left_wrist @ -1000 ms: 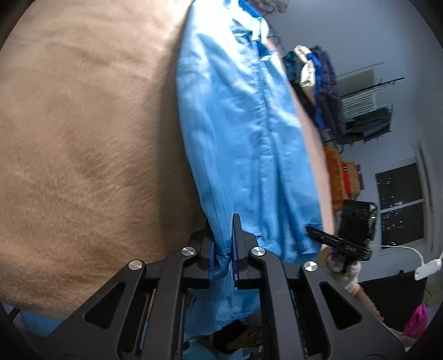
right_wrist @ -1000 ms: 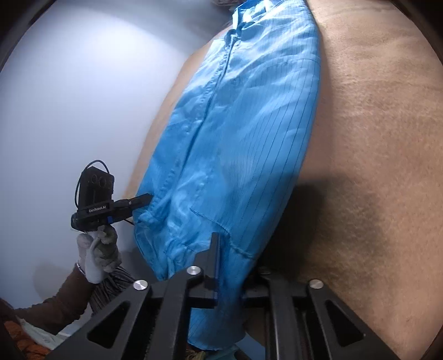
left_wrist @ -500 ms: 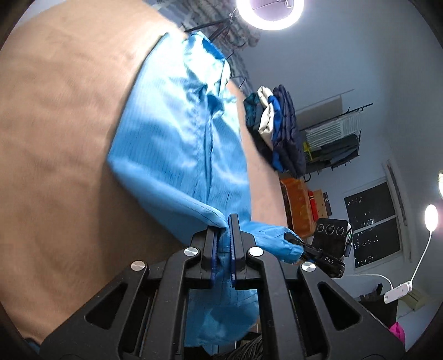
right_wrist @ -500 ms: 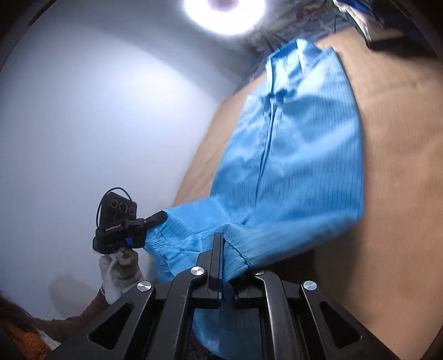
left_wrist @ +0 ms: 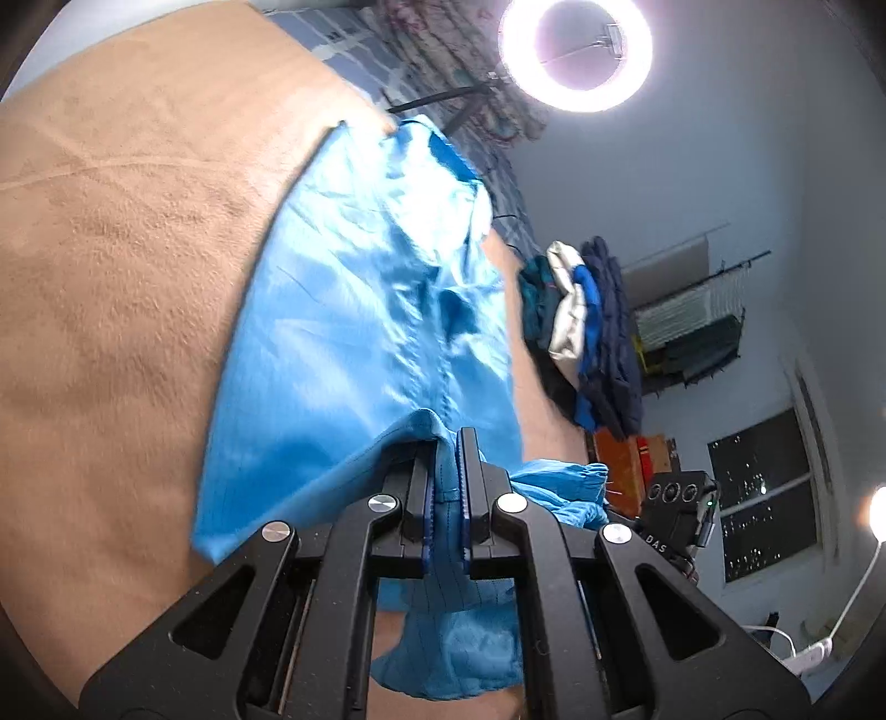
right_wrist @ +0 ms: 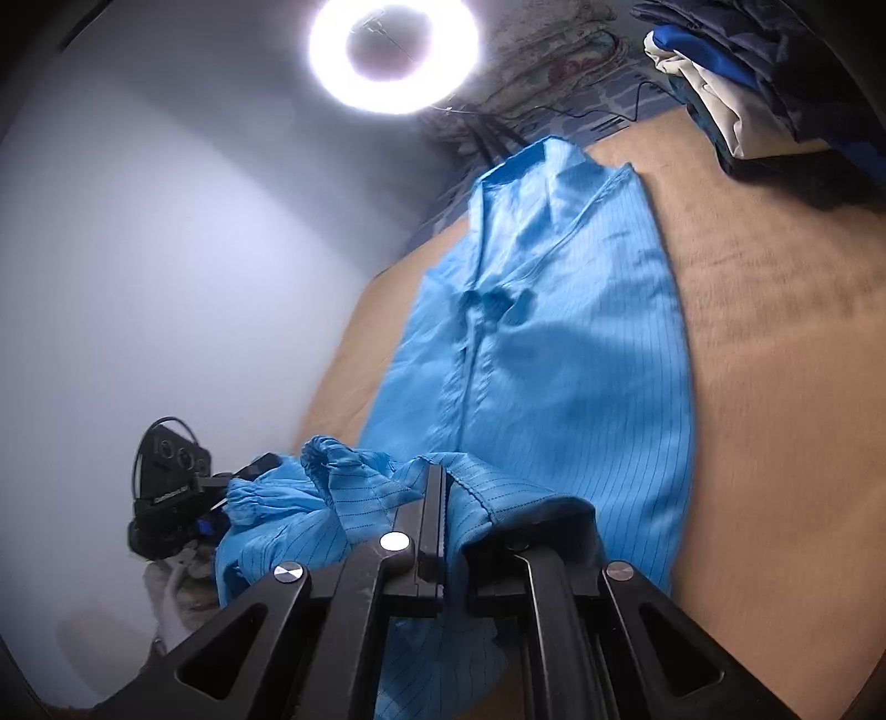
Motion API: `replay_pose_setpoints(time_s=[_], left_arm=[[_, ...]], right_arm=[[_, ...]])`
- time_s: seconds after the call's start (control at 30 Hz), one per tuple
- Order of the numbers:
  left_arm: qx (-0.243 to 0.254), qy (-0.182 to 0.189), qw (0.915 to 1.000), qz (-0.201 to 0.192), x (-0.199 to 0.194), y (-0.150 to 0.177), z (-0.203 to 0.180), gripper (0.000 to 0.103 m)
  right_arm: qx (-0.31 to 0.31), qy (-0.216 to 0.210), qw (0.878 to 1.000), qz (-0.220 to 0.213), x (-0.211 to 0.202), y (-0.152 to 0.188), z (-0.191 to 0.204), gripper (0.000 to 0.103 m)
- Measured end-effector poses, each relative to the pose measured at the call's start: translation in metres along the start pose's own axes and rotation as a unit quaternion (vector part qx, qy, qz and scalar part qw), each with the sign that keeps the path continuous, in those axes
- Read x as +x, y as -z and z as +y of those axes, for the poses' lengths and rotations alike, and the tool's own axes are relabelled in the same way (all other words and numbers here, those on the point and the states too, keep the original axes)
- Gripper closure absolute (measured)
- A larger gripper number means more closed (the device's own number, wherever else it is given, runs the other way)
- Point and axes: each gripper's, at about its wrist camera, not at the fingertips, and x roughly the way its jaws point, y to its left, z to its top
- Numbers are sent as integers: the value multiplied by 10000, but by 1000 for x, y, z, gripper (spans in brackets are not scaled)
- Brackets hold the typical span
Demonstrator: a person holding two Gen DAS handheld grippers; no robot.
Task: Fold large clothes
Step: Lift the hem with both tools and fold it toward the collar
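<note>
A long bright blue garment [left_wrist: 354, 332] with thin dark stripes lies along the tan table [left_wrist: 111, 266], collar at the far end. My left gripper [left_wrist: 447, 443] is shut on its near hem, which is lifted and doubled toward the collar. In the right wrist view the same blue garment [right_wrist: 559, 360] shows its front placket and collar. My right gripper [right_wrist: 449, 476] is shut on the hem there; cloth drapes over its right finger. The other gripper [right_wrist: 177, 487] appears at the left, blue cloth bunched at its tip, a gloved hand below it.
A pile of dark blue, white and teal clothes [left_wrist: 581, 327] sits at the table's far right. A ring light [left_wrist: 576, 50] glows overhead. Shelving [left_wrist: 692, 327] and a dark window [left_wrist: 764, 498] stand on the right wall. A white wall [right_wrist: 166, 249] runs along the left.
Both grippers have risen and travelled toward the collar with the hem still gripped. The lower part of the garment has come off the table and folds over the rest; the ring light has come into view.
</note>
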Motion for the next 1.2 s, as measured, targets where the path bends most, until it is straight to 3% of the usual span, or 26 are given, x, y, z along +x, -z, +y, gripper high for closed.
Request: replay_pose_setpoints(time_s=[0.23, 0.43, 0.47, 0.53, 0.6, 0.63, 0.7, 0.93, 1.07, 1.2], left_arm=[[-64, -533, 9986, -3, 29, -8, 26, 99], [-229, -684, 9974, 89, 32, -8, 45, 98], [-250, -678, 9973, 132, 31, -9, 46, 95], [-267, -605, 9977, 155, 28, -9, 45, 74], [-150, -524, 9985, 87, 21, -10, 38, 60], [-40, -552, 9985, 48, 16, -9, 33, 57], [194, -618, 9979, 14, 7, -8, 23, 57], [659, -629, 9956, 197, -24, 12, 12, 57], [566, -499, 9961, 447, -29, 29, 19, 57], [340, -434, 9951, 825, -14, 40, 31, 57]], right_arm=[[191, 436, 9987, 168, 34, -8, -25, 100], [230, 571, 9976, 327, 44, -7, -36, 95], [256, 551, 9976, 340, 43, -7, -37, 91], [336, 498, 9977, 319, 40, -8, -38, 81], [307, 386, 9984, 260, 31, -9, -37, 67], [267, 369, 9987, 239, 27, -9, -34, 65], [78, 319, 9993, 178, 11, -8, -27, 58], [-829, 226, 9957, 342, -29, 18, 5, 57], [-1160, 26, 9909, 685, -30, 43, 16, 57], [-1174, 119, 9883, 968, -15, 58, 14, 57]])
